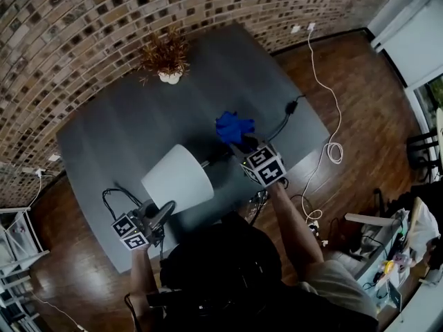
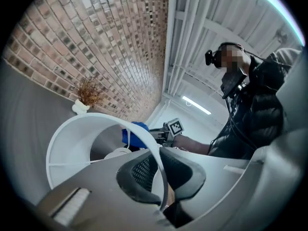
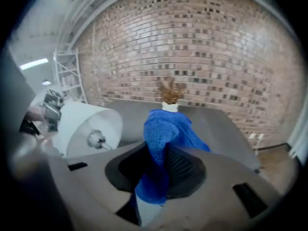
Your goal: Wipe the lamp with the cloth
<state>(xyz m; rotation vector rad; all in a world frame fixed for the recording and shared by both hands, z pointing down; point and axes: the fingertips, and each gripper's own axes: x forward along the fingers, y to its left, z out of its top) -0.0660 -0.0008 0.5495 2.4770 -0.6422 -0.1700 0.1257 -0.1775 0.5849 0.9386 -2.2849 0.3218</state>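
Head view: plant (image 1: 165, 61) beyond lamp (image 1: 178, 178); white cable (image 1: 325, 88) on floor (image 1: 367, 116).

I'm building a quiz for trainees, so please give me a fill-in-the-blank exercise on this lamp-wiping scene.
1. The left hand-held gripper is shut on the rim of the white ____.
2. The right hand-held gripper is shut on a ____ cloth.
3. The potted plant stands on the grey table near the ____ wall.
Missing words: lampshade; blue; brick.
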